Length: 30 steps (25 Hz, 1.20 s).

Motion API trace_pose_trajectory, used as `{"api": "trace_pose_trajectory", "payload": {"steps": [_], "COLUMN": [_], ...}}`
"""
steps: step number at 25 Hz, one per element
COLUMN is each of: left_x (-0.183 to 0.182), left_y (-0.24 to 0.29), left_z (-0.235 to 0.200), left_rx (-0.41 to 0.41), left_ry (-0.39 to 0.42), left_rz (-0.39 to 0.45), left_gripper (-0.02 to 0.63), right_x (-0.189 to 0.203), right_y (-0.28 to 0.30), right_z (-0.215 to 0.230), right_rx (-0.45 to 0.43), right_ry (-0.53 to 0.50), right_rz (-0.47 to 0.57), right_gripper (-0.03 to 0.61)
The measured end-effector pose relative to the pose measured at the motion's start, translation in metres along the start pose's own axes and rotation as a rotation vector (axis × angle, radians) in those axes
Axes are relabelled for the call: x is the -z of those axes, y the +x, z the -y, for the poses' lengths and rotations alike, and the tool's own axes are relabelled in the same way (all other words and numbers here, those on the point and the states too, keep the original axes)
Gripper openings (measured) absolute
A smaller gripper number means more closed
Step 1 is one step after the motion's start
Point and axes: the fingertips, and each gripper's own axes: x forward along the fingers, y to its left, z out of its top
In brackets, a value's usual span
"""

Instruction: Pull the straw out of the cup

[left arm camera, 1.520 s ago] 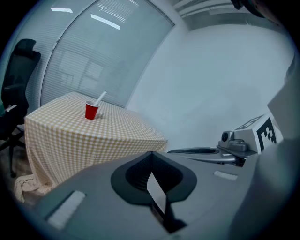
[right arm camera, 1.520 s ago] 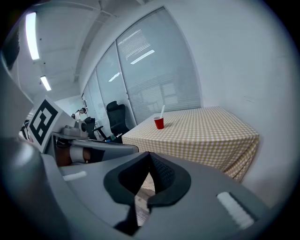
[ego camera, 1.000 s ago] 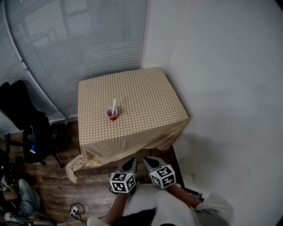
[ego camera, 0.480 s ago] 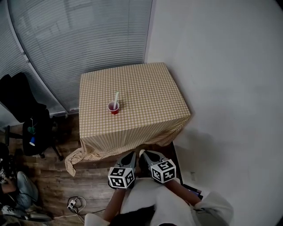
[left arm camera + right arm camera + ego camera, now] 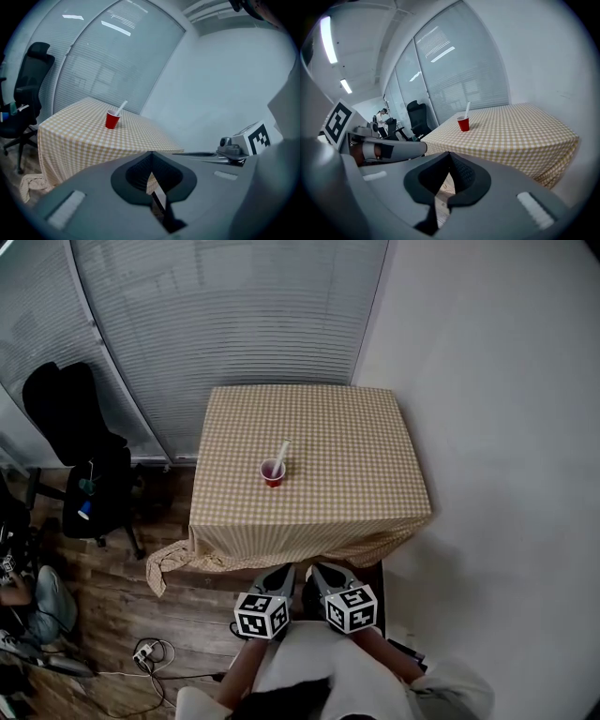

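A red cup [image 5: 273, 472] with a white straw [image 5: 281, 452] leaning out of it stands near the left front of a table under a yellow checked cloth [image 5: 356, 456]. Both grippers hang side by side close to my body, short of the table's near edge and far from the cup. My left gripper [image 5: 279, 575] is shut and empty, and so is my right gripper [image 5: 322, 574]. The left gripper view shows the cup [image 5: 111, 119] and straw [image 5: 122, 107] beyond the shut tips [image 5: 151, 154]. In the right gripper view the cup [image 5: 463, 123] stands past the closed tips [image 5: 450, 154].
A black office chair [image 5: 89, 465] stands left of the table, by the blinds-covered glass wall [image 5: 234, 315]. A white wall [image 5: 506, 427] runs along the right. The cloth's corner [image 5: 169, 563] droops onto the wooden floor. A power strip [image 5: 145, 651] and a person [image 5: 37, 615] are at lower left.
The view has swung, so the table and cup now sit further right in the picture. Both grippers have edged a little toward the table, still shut and side by side.
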Motion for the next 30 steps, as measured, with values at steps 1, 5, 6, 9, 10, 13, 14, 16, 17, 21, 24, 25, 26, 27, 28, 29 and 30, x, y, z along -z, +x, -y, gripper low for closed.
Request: {"api": "trace_pose_trajectory", "payload": {"steps": [1,5,6,9,10,13,14,16,17,21,24,25,26,27,28,29,30], "left_x": [-0.002,-0.012,-0.013,-0.019,-0.022,-0.027,-0.028,-0.033,-0.035,-0.044,-0.053,-0.057,-0.060,-0.062,-0.064,-0.066,-0.069], "left_y": [0.003,0.016,0.019,0.028,0.033,0.048,0.053,0.061,0.065,0.082,0.090,0.092,0.094,0.097,0.100,0.103,0.106], "left_z": [-0.002,-0.007,-0.007,-0.006,-0.007,-0.010,-0.010,-0.009,-0.008,-0.014,-0.021,-0.024,-0.026,-0.028,-0.031,-0.034,-0.037], "left_rx": [-0.002,-0.010,-0.011,-0.004,-0.001,0.004,0.007,0.015,0.019,0.014,-0.005,-0.014,-0.023,-0.031,-0.040,-0.050,-0.062], "left_ry": [0.000,-0.003,-0.004,-0.001,0.003,0.012,0.014,0.025,0.032,0.043,0.036,0.034,0.033,0.031,0.028,0.023,0.015], "left_rz": [0.000,0.002,0.002,0.005,0.008,0.011,0.008,0.001,-0.002,-0.011,-0.011,-0.008,-0.008,-0.009,-0.010,-0.009,-0.005], "left_gripper": [0.015,0.015,0.015,0.015,0.015,0.017,0.015,0.015,0.017,0.015,0.015,0.017,0.015,0.015,0.017,0.017,0.015], "right_x": [-0.003,-0.016,-0.018,-0.023,-0.026,-0.032,-0.034,-0.038,-0.042,-0.054,-0.064,-0.069,-0.073,-0.077,-0.081,-0.084,-0.088], "right_y": [0.003,0.015,0.017,0.019,0.022,0.030,0.032,0.036,0.039,0.052,0.062,0.065,0.068,0.071,0.074,0.077,0.081], "right_z": [0.003,0.013,0.015,0.020,0.024,0.038,0.041,0.047,0.050,0.062,0.069,0.071,0.072,0.073,0.074,0.076,0.078], "right_rx": [-0.001,-0.013,-0.017,-0.022,-0.020,-0.015,-0.015,-0.016,-0.018,-0.037,-0.055,-0.064,-0.077,-0.094,-0.112,-0.129,-0.143], "right_ry": [0.003,-0.005,-0.010,-0.017,-0.017,-0.012,-0.010,-0.004,-0.001,0.015,0.026,0.028,0.031,0.034,0.039,0.042,0.043], "right_rz": [0.001,-0.005,-0.008,-0.006,-0.002,0.003,0.001,0.001,0.003,0.007,0.010,0.015,0.023,0.030,0.037,0.040,0.039], "right_gripper": [0.006,0.006,0.006,0.006,0.006,0.006,0.006,0.006,0.006,0.006,0.006,0.006,0.006,0.006,0.006,0.006,0.006]}}
